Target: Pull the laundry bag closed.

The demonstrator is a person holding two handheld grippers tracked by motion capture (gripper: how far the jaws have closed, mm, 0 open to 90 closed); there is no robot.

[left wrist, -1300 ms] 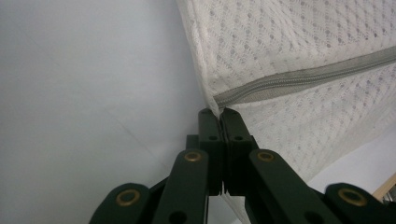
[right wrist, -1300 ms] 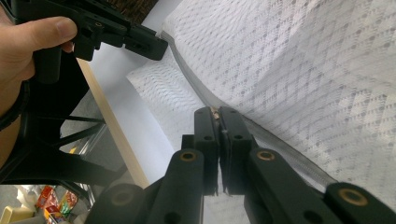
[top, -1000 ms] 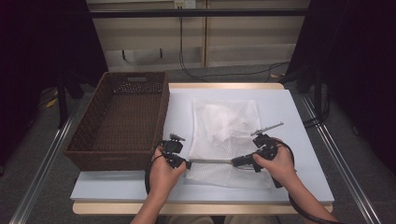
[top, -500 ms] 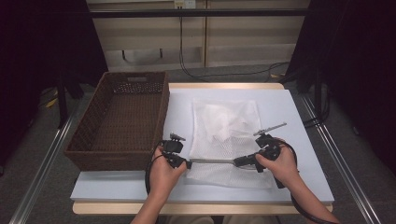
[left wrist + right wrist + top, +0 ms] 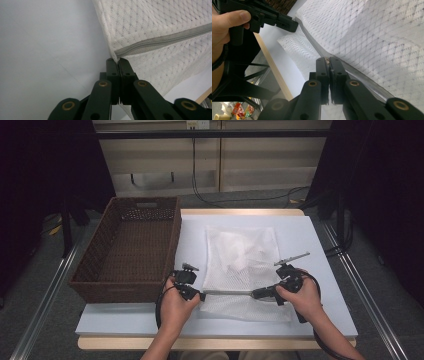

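Note:
A white mesh bag [image 5: 240,255] lies flat on the white table [image 5: 305,240]. A grey zipper [image 5: 227,292] runs across it near the front. My left gripper [image 5: 201,295] is shut on the bag's corner at the zipper's left end [image 5: 117,60], with the zipper [image 5: 160,41] running away from the jaws. My right gripper [image 5: 253,294] is shut on the zipper pull [image 5: 327,59], further right along the same zipper [image 5: 312,42]. The zipper is taut between the two grippers. The right gripper view also has the left gripper [image 5: 295,25] and its hand at the upper left.
A brown wicker basket [image 5: 172,245] stands at the table's left side, just beyond my left hand. The table's wooden front edge [image 5: 215,342] is close under both forearms. Bare tabletop lies to the right of the bag.

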